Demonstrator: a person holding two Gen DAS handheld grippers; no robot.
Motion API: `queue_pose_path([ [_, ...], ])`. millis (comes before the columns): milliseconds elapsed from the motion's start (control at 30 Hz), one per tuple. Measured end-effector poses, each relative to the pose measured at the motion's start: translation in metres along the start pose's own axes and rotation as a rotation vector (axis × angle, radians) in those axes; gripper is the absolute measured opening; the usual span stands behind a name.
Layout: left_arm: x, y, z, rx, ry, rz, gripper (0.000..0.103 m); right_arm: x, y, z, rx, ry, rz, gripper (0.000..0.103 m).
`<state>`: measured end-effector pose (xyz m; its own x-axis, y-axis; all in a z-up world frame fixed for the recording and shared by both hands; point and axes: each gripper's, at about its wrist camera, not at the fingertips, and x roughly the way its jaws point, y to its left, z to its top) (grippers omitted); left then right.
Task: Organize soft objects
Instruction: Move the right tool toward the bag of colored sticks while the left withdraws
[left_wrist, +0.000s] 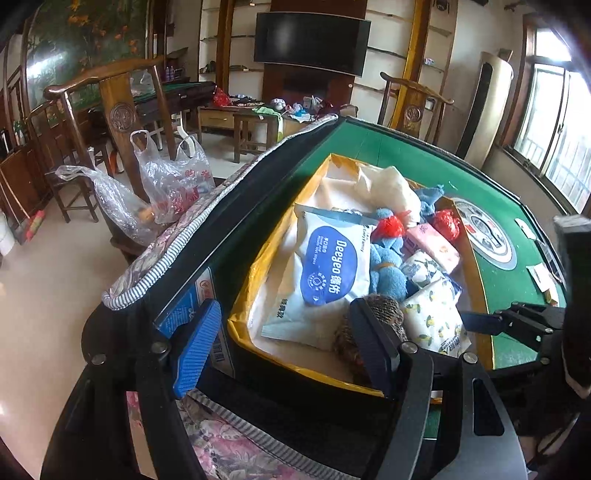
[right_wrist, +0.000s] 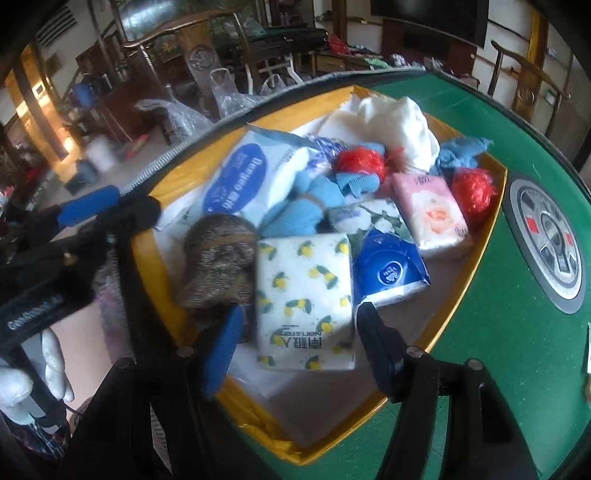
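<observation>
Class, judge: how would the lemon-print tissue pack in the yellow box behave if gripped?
The lemon-print tissue pack probably squashes: it looks puffy. Likely light for its size. Its glossy wrapper may slip between the right gripper's pads.

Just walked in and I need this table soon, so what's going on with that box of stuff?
A person is sorting soft things with a claw in each hand. A yellow-rimmed box on the green table holds tissue packs, a wipes pack, blue cloths and red bags. The right claw sits open around the lemon-print tissue pack, not visibly pressing it. The left claw hovers open at the box's near edge, one finger over a brown knitted item.
</observation>
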<state>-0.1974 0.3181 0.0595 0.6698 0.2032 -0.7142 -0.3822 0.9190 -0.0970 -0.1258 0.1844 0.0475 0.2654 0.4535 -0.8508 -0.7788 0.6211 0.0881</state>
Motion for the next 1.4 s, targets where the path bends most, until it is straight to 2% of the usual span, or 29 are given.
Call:
queue_pose_path([
  [233, -0.006, -0.016, -0.003, 0.048, 0.001, 0.018, 0.072, -0.035, -0.010, -0.014, -0.015, -0.091, 0.012, 0.064],
  [533, -0.014, -0.042, -0.007, 0.107, 0.002, 0.013, 0.072, -0.068, -0.073, -0.040, 0.134, -0.168, -0.005, 0.064],
  [733, -0.018, -0.063, -0.008, 0.140, 0.013, -0.043, 0.072, -0.096, -0.151, -0.083, 0.294, -0.203, -0.107, 0.064],
  [800, -0.021, -0.070, -0.009, 0.147, 0.017, -0.096, 0.072, -0.111, -0.182, -0.102, 0.358, -0.213, -0.159, 0.064],
  [967, -0.024, -0.094, -0.015, 0.174, 0.025, -0.250, 0.072, -0.164, -0.284, -0.158, 0.634, -0.288, -0.322, 0.064],
  [1100, -0.024, -0.117, -0.020, 0.200, 0.036, -0.331, 0.072, -0.182, -0.353, -0.180, 0.785, -0.310, -0.420, 0.071],
  [1200, -0.027, -0.134, -0.022, 0.230, 0.047, -0.362, 0.072, -0.171, -0.387, -0.178, 0.836, -0.289, -0.399, 0.071],
  [1300, -0.031, -0.144, -0.023, 0.254, 0.045, -0.354, 0.072, -0.156, -0.416, -0.164, 0.878, -0.298, -0.359, 0.071],
  [1400, -0.033, -0.147, -0.023, 0.256, 0.045, -0.338, 0.072, -0.139, -0.435, -0.142, 0.863, -0.308, -0.318, 0.071],
])
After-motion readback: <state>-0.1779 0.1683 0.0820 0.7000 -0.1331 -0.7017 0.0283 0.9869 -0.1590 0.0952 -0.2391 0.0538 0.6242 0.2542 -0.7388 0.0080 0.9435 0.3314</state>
